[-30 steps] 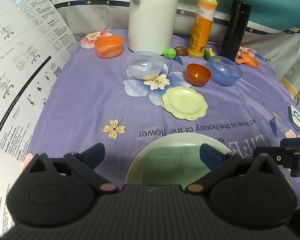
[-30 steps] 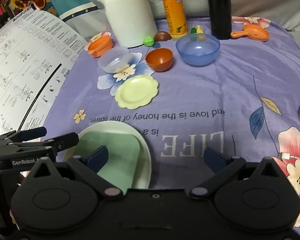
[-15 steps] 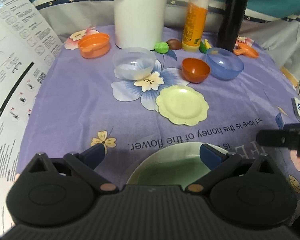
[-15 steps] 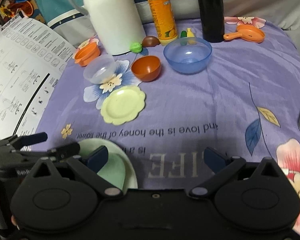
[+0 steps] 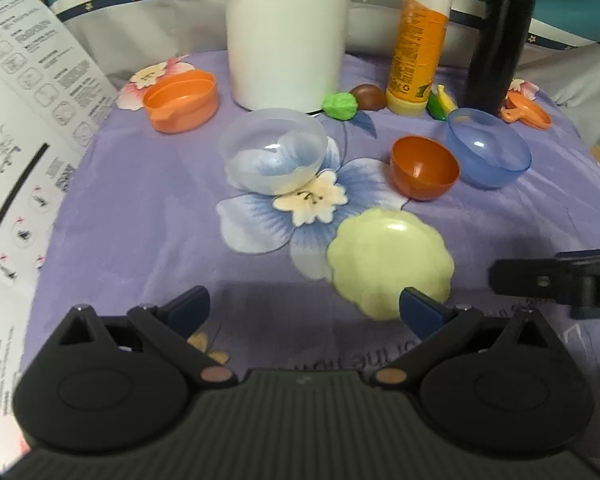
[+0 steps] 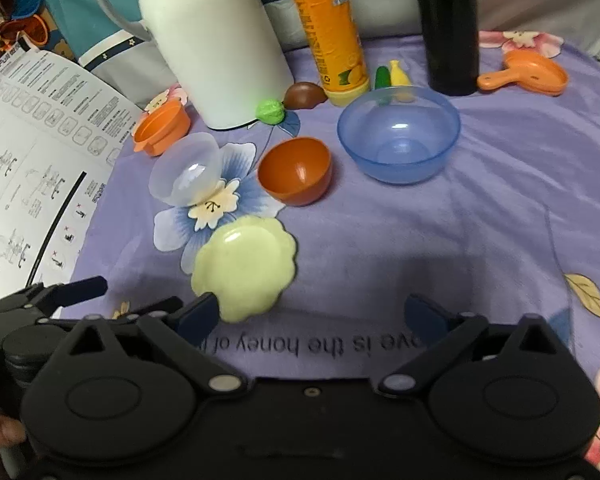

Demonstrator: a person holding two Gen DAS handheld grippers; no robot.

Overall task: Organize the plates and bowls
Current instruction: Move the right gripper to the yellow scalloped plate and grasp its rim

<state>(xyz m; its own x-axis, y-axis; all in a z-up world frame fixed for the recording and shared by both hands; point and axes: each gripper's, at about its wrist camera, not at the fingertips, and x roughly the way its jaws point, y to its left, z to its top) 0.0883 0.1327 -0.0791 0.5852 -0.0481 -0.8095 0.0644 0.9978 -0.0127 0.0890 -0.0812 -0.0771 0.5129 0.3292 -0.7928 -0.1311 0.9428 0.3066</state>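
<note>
A: Start with the big stuff. What's on the tabletop [image 6: 500, 200]?

B: A purple flowered cloth covers it. At the back stand a white jug [image 6: 212, 40], an orange bottle [image 6: 328, 32] and a black flask [image 6: 448, 24]. A printed instruction sheet [image 6: 32, 152] curls up along the left.

A: And the dishes?

B: The blue bowl [image 6: 398, 136] is the biggest, upright near the flask. Just left of it is the brown bowl [image 6: 296, 170], tipped toward the camera, then the clear bowl [image 6: 186, 174], also tipped. The pale yellow plate [image 6: 244, 264] with its scalloped rim lies flat in front of those two, nearest both tools.

A: The fingers?

B: The left gripper [image 5: 304, 304] is spread wide with nothing in it; its right tip overlaps the plate's near edge in view, though I can't tell that it touches. The right gripper [image 6: 312, 312] is also wide and empty, but its jaws are closing, with only bare cloth between them.

A: So what's the step?

B: I'd judge a reach for the yellow plate. It sits flat on soft cloth, so one finger should slip under the rim and the other come down on top, pinching the edge. The cloth may bunch, so go in low and slow. The two tools are close together; one should hang back.

A: Any writing?

B: On the cloth, upside down: "is the honey of", and part of "love". The sheet's header looks like "AutoFull". The rest is too small.
</note>
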